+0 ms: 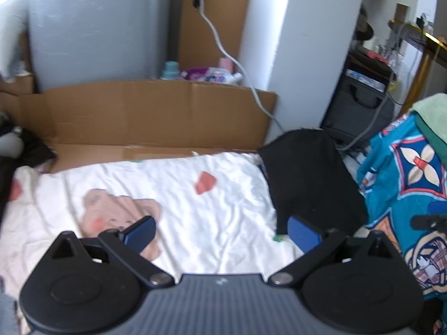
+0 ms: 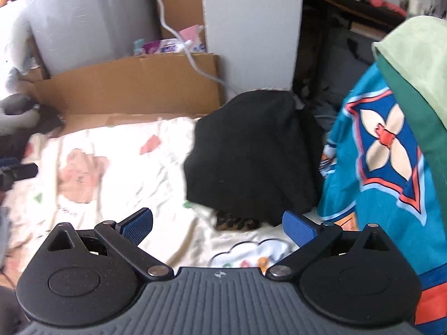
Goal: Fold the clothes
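Landmark: bedsheet point(image 1: 173, 195). Folded garment point(image 1: 307, 173) lies on its right edge. Patterned blanket point(image 1: 405, 189) right of that, touching. Cardboard point(image 1: 145, 114) stands behind the sheet. Bottles and packets point(image 1: 201, 74) behind the cardboard. Cable point(image 1: 223, 47) hangs over the cardboard's right end.

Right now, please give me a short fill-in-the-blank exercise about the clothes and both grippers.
1. The black garment lies on a white sheet printed with a pink ____.
2. Both the left gripper and the right gripper are ____.
3. Behind the sheet stands a brown ____ panel.

Missing words: bear; open; cardboard
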`<action>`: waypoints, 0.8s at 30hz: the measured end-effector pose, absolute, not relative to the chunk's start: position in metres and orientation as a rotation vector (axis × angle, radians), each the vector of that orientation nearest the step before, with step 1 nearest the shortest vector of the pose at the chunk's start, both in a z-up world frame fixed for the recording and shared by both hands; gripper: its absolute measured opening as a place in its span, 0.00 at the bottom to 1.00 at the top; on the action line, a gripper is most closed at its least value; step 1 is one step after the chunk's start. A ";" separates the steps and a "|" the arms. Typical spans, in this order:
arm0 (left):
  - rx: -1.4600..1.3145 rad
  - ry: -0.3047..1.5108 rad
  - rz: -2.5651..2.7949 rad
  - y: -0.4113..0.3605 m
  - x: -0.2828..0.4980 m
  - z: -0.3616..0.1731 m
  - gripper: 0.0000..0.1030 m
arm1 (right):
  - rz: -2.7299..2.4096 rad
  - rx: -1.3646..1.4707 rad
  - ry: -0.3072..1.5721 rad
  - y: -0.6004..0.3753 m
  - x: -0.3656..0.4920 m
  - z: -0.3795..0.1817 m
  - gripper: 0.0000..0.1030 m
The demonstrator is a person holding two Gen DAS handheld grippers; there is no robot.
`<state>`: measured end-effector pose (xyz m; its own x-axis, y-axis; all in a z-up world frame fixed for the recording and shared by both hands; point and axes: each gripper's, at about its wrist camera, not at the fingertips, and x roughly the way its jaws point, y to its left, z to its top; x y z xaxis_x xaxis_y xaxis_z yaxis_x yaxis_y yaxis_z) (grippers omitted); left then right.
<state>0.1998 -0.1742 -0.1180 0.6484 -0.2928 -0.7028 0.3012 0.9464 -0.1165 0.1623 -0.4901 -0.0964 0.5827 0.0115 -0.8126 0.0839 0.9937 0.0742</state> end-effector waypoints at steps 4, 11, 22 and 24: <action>-0.031 0.785 -0.307 -0.156 0.188 -0.102 0.99 | -0.023 0.119 0.979 -0.485 0.169 -0.067 0.99; -0.059 0.756 -0.257 -0.127 0.168 -0.075 0.99 | 0.005 0.144 0.972 -0.462 0.168 -0.017 0.99; -0.091 0.736 -0.246 -0.089 0.142 -0.039 0.99 | -0.033 0.263 0.941 -0.420 0.119 0.027 0.99; -0.081 0.734 -0.249 -0.084 0.136 -0.034 0.99 | -0.053 0.280 0.931 -0.410 0.109 0.031 0.99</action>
